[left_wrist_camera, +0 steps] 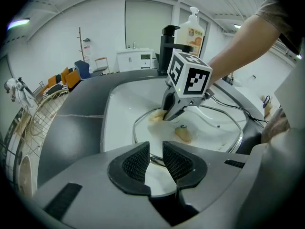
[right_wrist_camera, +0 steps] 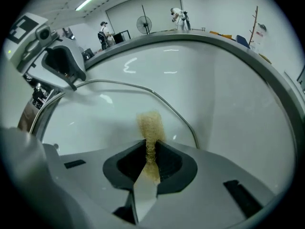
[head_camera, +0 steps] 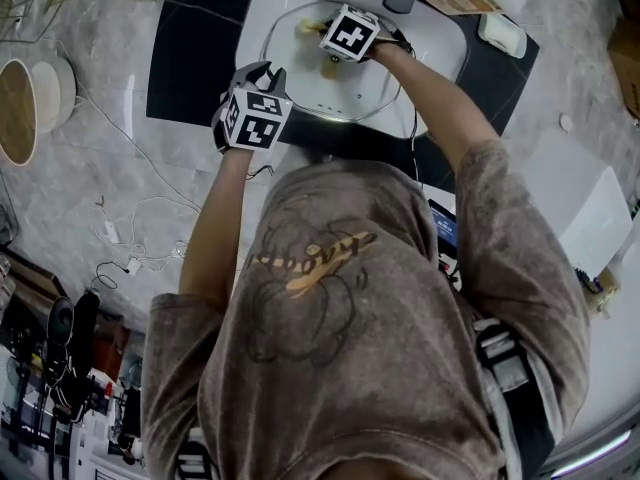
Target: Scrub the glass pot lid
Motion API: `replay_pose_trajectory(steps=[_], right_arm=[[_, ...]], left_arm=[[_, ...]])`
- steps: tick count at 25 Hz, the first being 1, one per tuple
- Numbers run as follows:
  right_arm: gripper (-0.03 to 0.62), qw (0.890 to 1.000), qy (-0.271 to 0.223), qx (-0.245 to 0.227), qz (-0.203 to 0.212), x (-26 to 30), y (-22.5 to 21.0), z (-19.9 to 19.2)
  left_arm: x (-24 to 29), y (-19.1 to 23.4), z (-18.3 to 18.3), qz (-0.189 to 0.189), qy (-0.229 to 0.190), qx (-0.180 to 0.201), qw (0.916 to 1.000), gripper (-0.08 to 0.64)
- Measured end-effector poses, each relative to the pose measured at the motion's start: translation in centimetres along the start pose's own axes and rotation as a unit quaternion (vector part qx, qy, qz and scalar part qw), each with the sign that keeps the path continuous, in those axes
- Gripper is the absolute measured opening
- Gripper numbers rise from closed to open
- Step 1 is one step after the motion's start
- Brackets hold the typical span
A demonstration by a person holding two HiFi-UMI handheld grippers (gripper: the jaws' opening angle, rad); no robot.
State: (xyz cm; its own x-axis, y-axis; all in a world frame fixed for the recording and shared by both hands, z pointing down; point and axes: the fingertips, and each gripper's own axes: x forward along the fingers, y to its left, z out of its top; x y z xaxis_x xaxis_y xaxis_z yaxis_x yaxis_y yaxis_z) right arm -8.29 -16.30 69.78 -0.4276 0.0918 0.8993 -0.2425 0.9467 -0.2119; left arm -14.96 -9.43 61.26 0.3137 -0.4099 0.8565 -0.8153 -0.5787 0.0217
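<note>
The glass pot lid (head_camera: pixel 375 93) with a metal rim lies tilted in the white sink (head_camera: pixel 268 3); its tan knob (left_wrist_camera: pixel 183 134) sits near the middle. My left gripper (head_camera: pixel 265 72) is at the lid's near left edge, and in the left gripper view the gripper (left_wrist_camera: pixel 156 159) is shut on the rim. My right gripper (head_camera: pixel 322 30) reaches over the lid's far side, shut on a tan scrub pad (right_wrist_camera: pixel 150 126) whose tip rests on the glass near the rim (right_wrist_camera: pixel 164 101). The left gripper view shows the same pad (left_wrist_camera: pixel 156 117) under the right gripper (left_wrist_camera: pixel 170 113).
A black faucet (left_wrist_camera: pixel 167 46) and a soap bottle (left_wrist_camera: pixel 191 30) stand behind the sink. A wire dish rack (left_wrist_camera: pixel 43 113) is on the counter at the left. A white block (head_camera: pixel 502 34) lies at the right of the sink, and cables (head_camera: pixel 130 238) trail over the marble counter.
</note>
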Motion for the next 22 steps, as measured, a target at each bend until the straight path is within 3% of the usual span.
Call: replay_pose_trajectory(steps=[4,7,13,20,22], right_arm=[[0.052,0.998,0.023,-0.032,-0.049,-1.4,-1.8,-2.4],[0.051,0.998,0.052,-0.019,-0.039,-1.9,-1.0,-5.0],[0.051,0.994,0.086,-0.044,-0.042,-3.6,0.0,-7.6],[0.052,0.986,0.164,-0.013,-0.01,-6.1,3.3,-12.2],[0.052,0.987,0.159,-0.012,-0.003,-6.6,4.2,-12.3]], left_arm=[[0.0,0.0,0.1,-0.002,-0.002,-0.004,1.0,0.098],[-0.1,0.1,-0.1,-0.003,-0.001,-0.008,1.0,0.098],[-0.2,0.1,-0.2,-0.006,0.002,-0.012,0.9999,0.1],[-0.2,0.0,-0.3,0.0,-0.001,-0.008,1.0,0.1],[-0.2,-0.1,-0.4,0.0,0.0,-0.008,1.0,0.1]])
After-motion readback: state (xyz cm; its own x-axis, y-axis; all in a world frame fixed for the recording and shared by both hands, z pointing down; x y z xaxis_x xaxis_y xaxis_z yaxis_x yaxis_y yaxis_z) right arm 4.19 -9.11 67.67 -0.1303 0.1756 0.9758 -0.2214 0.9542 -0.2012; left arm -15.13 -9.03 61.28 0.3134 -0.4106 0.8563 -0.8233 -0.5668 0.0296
